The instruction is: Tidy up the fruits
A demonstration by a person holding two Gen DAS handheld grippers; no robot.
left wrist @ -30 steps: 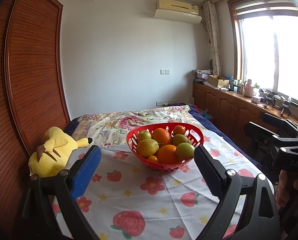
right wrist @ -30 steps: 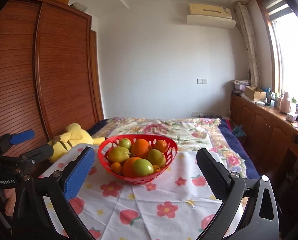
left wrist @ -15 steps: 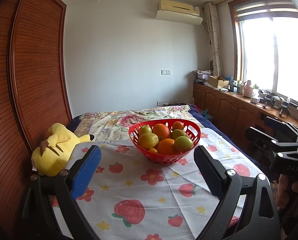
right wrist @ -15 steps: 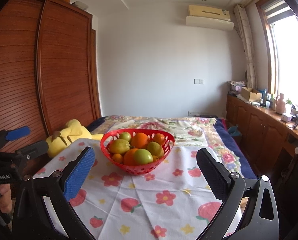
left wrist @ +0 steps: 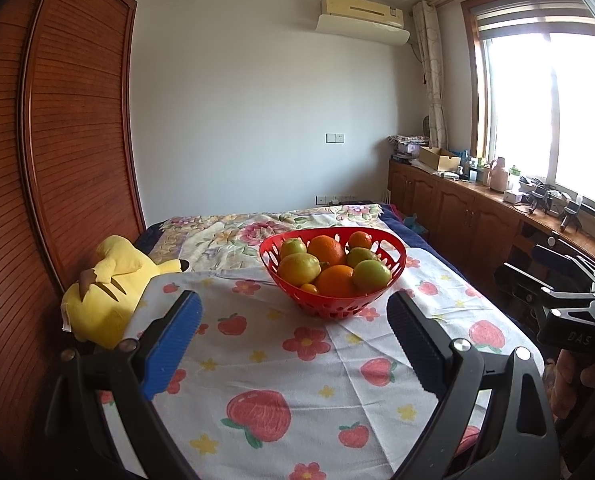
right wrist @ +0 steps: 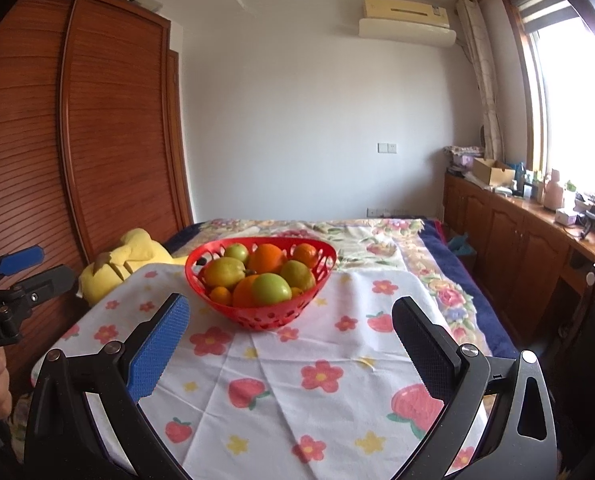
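Scene: a red slotted plastic basket [left wrist: 333, 304] stands upright on a white cloth printed with strawberries and flowers [left wrist: 305, 364], spread over the near part of a bed; a floral quilt [left wrist: 253, 232] covers the far part; a yellow plush toy [left wrist: 109, 292] lies at the left edge beside the louvred wooden wardrobe [left wrist: 57, 140].

Task items: all visible fruit sits heaped inside the basket; two oranges [left wrist: 326, 249], a smaller orange fruit at far right [left wrist: 359, 240], yellow-green lemon-like fruit at near left [left wrist: 299, 269], green fruit at near right [left wrist: 371, 274], and a small orange fruit low at the near side [left wrist: 308, 289]; no fruit lies on the cloth.

Grippers: left gripper [left wrist: 293, 320] released, jaws spread wide, holding nothing, short of the basket on the near side; right gripper [right wrist: 291, 322] likewise released and empty, level with the left one.

Stage: the arrangement fits either of two conditions; fruit gathered and the job complete, or a mixed heap awaiting sorting by kind; the views do not settle which, so no specific move is prescribed. Any pick would call for a top-down approach on an uppermost fruit, since the lower pieces are wedged.

Orientation: the basket opens upward; its rim reads as an oval with the long axis running left to right. The near-left yellow-green fruit is slightly elongated, long axis also left to right; the remaining fruit is near round, with no clear axis.
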